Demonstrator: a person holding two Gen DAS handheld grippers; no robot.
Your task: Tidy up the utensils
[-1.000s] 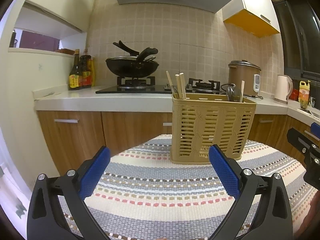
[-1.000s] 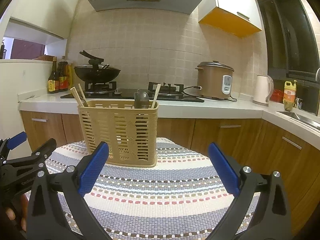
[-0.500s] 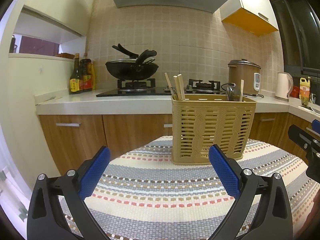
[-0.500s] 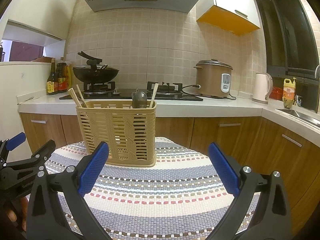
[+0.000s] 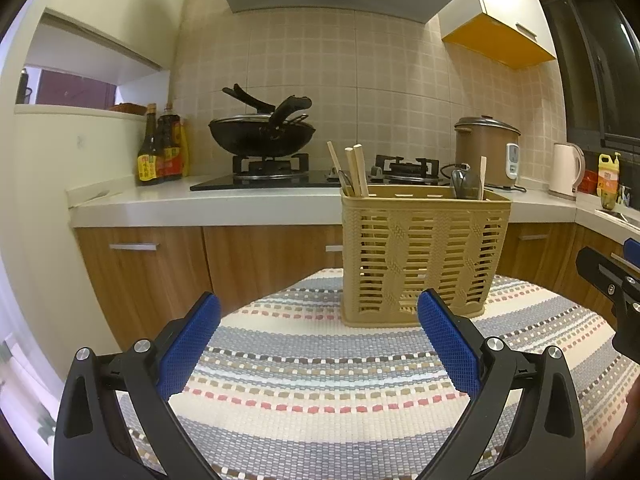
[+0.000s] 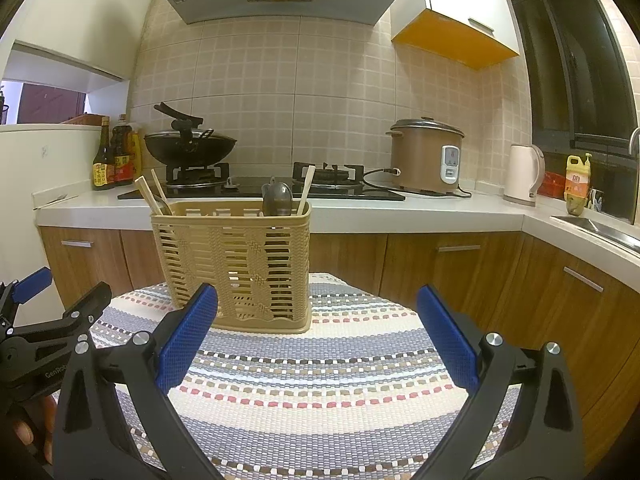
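Right, both of my grippers hung spread wide and empty over the striped mat [image 5: 320, 380], nothing between the blue pads [image 5: 188, 344]. From the left gripper [image 5: 318, 340] the tan utensil basket [image 5: 424, 256] stood just ahead of the jaws, off toward the right finger, while from the right gripper [image 6: 318, 340] it sat ahead and toward the left finger. Chopsticks [image 5: 354, 168] leaned out of the end nearer my left jaws; a dark spoon [image 6: 277, 199] and one pale stick [image 6: 307, 188] poked up at the other end. I saw no loose utensil on the mat, so I judged the sorting nearly or fully done. If anything needed regrouping, I'd have come down from above on a handle, pads square to it, and lifted straight so the basket didn't tip. Against the view a second ago, the basket had slid lower and a touch farther from both jaws. I was easing back and up, jaws unchanged.
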